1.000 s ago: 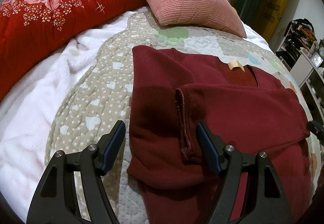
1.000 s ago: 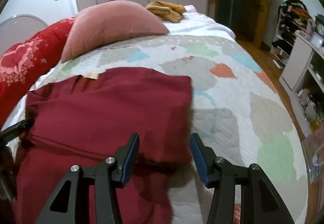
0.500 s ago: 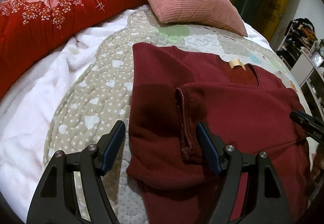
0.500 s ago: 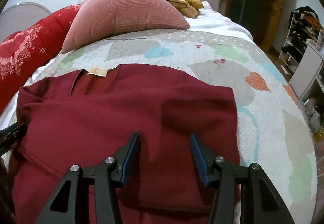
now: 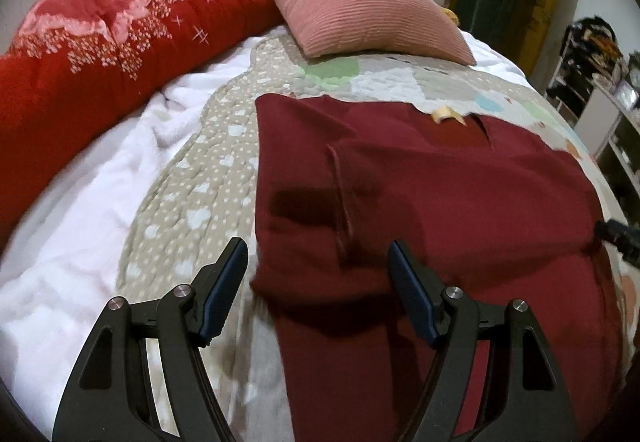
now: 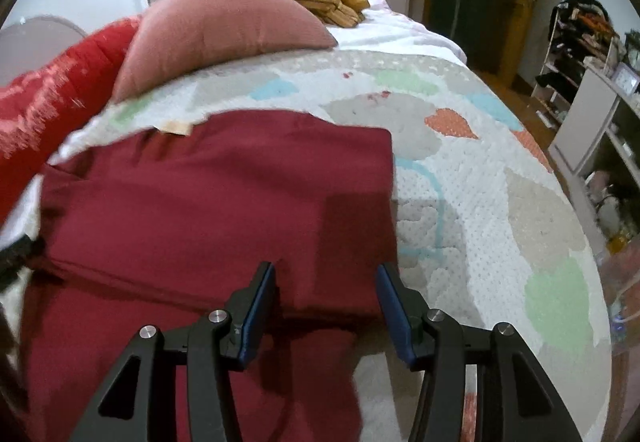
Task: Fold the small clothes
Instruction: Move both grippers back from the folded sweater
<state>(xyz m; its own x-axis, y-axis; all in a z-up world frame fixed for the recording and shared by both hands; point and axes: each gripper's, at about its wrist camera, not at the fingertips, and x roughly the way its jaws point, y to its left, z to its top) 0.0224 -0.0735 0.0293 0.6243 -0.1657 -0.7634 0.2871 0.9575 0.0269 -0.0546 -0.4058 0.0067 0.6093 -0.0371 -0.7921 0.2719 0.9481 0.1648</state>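
Note:
A dark red sweater (image 5: 440, 194) lies flat on the quilted bed cover, collar with a tan label (image 5: 446, 114) toward the pillow. Both sleeves are folded in over the body; a sleeve cuff (image 5: 344, 210) lies across the chest. My left gripper (image 5: 316, 282) is open and empty, above the sweater's left edge. My right gripper (image 6: 326, 302) is open and empty, above the sweater (image 6: 208, 210) near its folded right edge. The right gripper's tip (image 5: 618, 236) shows at the right edge of the left wrist view.
A pink ribbed pillow (image 5: 368, 18) and a red flowered duvet (image 5: 108, 50) lie at the head and left of the bed. A white fleece blanket (image 5: 80, 210) lies left of the patterned quilt (image 6: 500, 202). Folded tan clothes (image 6: 332, 4) lie behind the pillow. Shelves (image 6: 592, 90) stand at the right.
Both grippers have pulled back and lifted slightly from the sweater. The right gripper has shifted right, back toward the sweater's folded right edge. The sweater has not moved.

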